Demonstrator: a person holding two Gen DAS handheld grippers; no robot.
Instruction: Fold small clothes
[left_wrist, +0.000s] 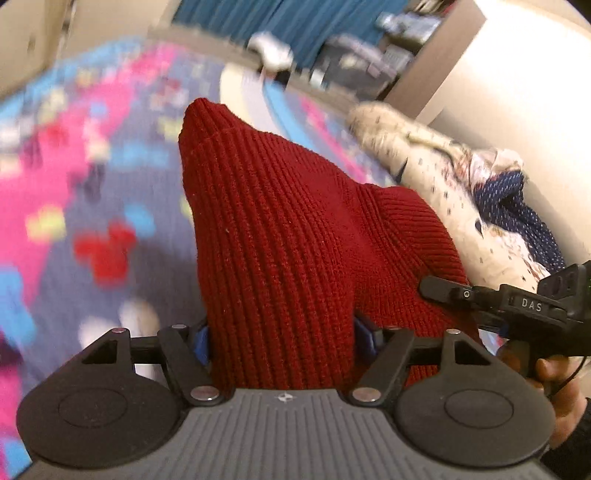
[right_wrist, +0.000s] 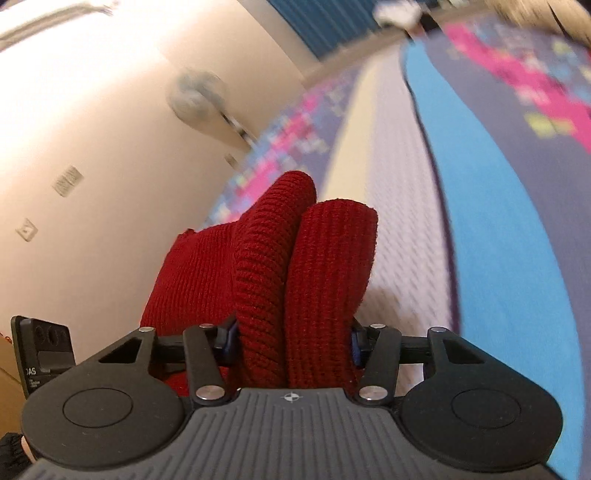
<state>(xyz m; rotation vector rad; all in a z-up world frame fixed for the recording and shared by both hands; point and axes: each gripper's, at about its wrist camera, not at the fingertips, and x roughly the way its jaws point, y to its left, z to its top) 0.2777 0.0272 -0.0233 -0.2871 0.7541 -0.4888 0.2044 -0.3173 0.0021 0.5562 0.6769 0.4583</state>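
A dark red ribbed knit garment (left_wrist: 280, 229) rises straight out in front of my left gripper (left_wrist: 282, 334). It fills the gap between the blue pads (left_wrist: 201, 343), which press on it. In the right wrist view the same red knit (right_wrist: 295, 266) is bunched into two thick folds, and my right gripper (right_wrist: 291, 338) is shut on them. The right gripper's body (left_wrist: 517, 306) shows at the right edge of the left wrist view, held by a hand (left_wrist: 554, 376). The fingertips of both grippers are hidden under the cloth.
Under the garment lies a colourful cartoon-print bedspread (left_wrist: 74, 192) with a blue band (right_wrist: 491, 236). A pile of other clothes, cream dotted (left_wrist: 443, 184) and navy dotted (left_wrist: 517, 206), lies at the right by a pale wall (right_wrist: 110, 110). The background is blurred.
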